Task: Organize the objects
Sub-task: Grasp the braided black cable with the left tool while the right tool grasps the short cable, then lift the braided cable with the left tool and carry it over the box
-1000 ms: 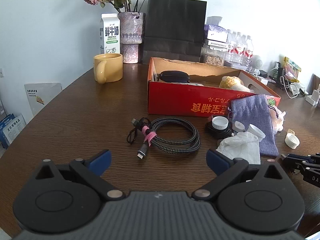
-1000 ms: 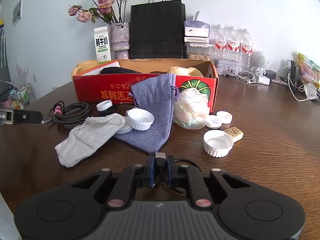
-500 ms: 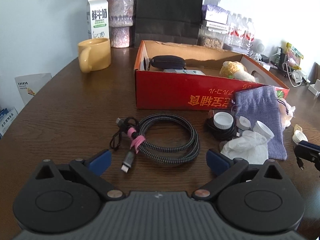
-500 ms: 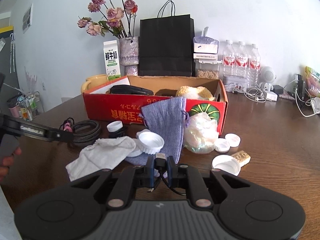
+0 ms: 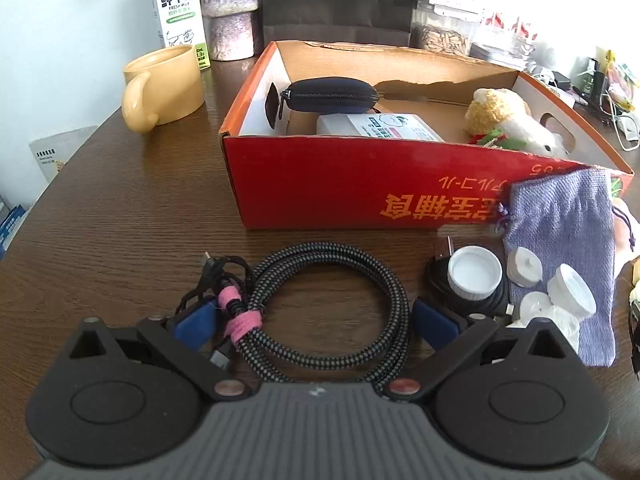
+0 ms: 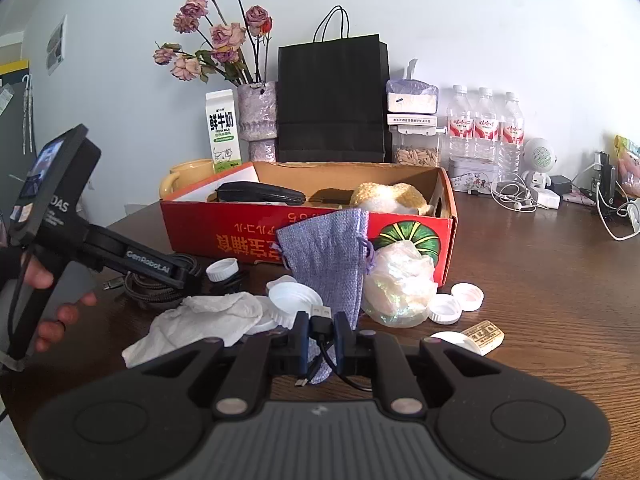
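Note:
A coiled black braided cable (image 5: 328, 249) with a pink tie lies on the wooden table in front of the red cardboard box (image 5: 320, 192). My left gripper (image 5: 316, 324) is open, its blue pads on either side of the coil and low over it. In the right wrist view that gripper reaches in from the left, held by a hand (image 6: 48, 280). My right gripper (image 6: 322, 336) is shut on a thin black USB cable (image 6: 322, 314), whose plug sticks up between the pads. A purple pouch (image 6: 328, 264) leans on the box (image 6: 224, 236).
The box holds a dark zip case (image 5: 330, 94), a white pack (image 5: 380, 128) and a plush toy (image 5: 504, 120). White caps (image 5: 474, 272), a crumpled tissue (image 6: 208, 320) and a shiny plastic bag (image 6: 400, 288) lie before it. A yellow mug (image 5: 164, 88), milk carton (image 5: 178, 12) and black bag (image 6: 332, 100) stand behind.
My left gripper has moved forward and tipped down onto the braided coil, which now lies between its open fingers. My right gripper has tilted up slightly, still shut on the USB cable.

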